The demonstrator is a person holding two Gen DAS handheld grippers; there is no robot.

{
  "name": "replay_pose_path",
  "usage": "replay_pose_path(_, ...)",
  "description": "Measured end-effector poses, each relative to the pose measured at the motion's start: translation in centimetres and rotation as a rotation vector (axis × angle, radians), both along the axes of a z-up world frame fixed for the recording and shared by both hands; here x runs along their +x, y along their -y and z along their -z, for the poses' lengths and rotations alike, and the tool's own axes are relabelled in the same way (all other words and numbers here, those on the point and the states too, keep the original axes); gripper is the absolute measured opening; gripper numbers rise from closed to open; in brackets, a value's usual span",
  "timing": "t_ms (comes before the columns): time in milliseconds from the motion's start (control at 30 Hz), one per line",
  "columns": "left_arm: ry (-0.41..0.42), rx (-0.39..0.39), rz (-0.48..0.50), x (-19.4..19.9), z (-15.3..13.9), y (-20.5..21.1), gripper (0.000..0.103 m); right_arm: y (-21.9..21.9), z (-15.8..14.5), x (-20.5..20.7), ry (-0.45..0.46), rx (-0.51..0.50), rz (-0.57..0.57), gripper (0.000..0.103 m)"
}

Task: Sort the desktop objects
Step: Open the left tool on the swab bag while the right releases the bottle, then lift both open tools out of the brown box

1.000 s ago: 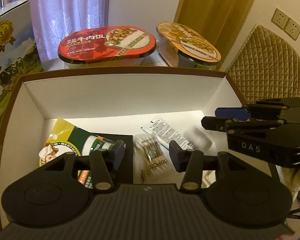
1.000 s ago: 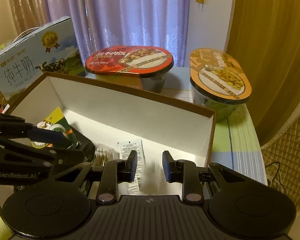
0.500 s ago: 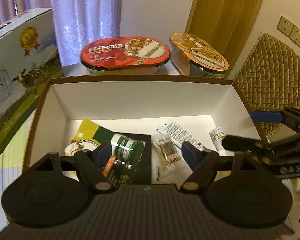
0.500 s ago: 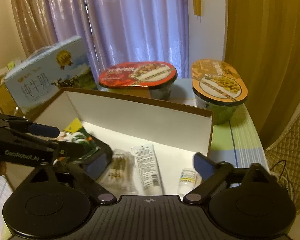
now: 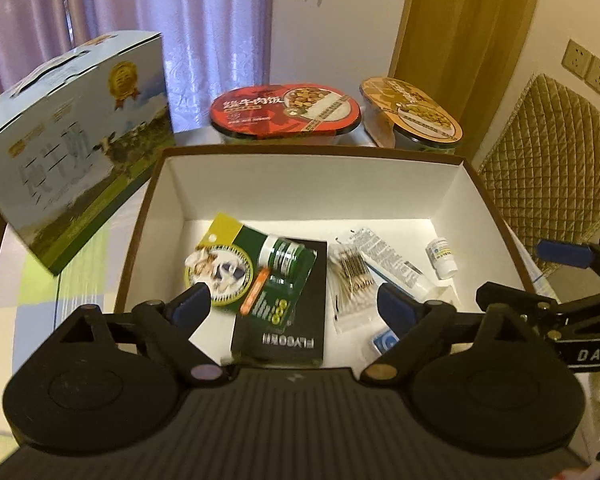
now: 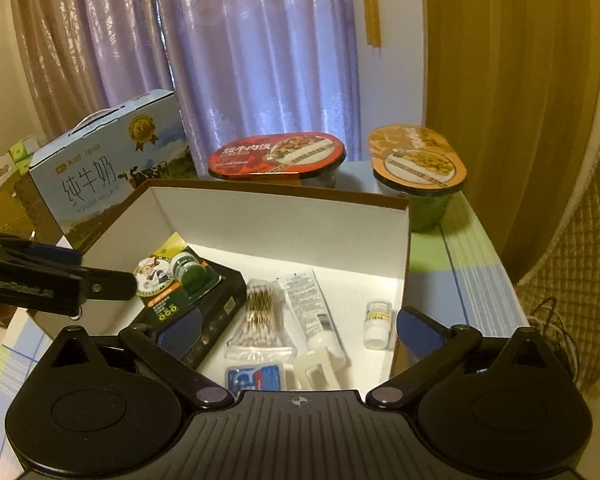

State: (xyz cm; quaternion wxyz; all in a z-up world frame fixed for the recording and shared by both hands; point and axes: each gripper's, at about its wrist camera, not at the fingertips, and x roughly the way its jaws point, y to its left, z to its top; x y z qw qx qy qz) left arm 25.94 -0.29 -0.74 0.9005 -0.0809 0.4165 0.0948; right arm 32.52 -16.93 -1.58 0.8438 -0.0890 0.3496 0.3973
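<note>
The sorting box [image 5: 162, 208] is a shallow open carton with brown outer walls and a white interior, standing on the table [image 6: 476, 256] in front of two sealed meal bowls and a milk carton [image 5: 72, 148]. On its floor, from left to right, lie a green blister pack [image 5: 256, 268] holding a small green bottle, resting partly on a flat black box [image 5: 296, 320]; a clear bag of cotton swabs [image 5: 350, 276]; a white tube [image 5: 392, 264]; and a small white bottle [image 5: 442, 252] lying on its side near the right wall. A blue-and-white packet [image 6: 254, 376] lies at the near edge. The left gripper [image 5: 294, 306] hangs above the near side of the box, its jaws opening, nothing between them; the blister pack lies below its left finger. The right gripper [image 6: 298, 330] likewise hangs over the near edge, jaws opening wide and empty, with the white bottle just inside its right finger.
</note>
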Motion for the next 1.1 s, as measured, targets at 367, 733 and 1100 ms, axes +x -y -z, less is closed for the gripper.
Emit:
replay_pose_path(367,0.033,0.006,-0.062,-5.8,-2.3,0.7,0.091,1.2,-2.3,-4.2,0.007,0.014,0.008,0.101)
replay_pose_path(733,0.041,0.027,-0.072,-11.5,-3.3,2.5,0.092,3.1,-3.4,-8.6,0.001,0.031,0.02,0.101)
replay_pose_path(1100,0.009,0.013,-0.08,-16.8,-2.4,3.5,0.093,5.4,-2.8,-12.9,-0.028,0.016,0.027,0.101)
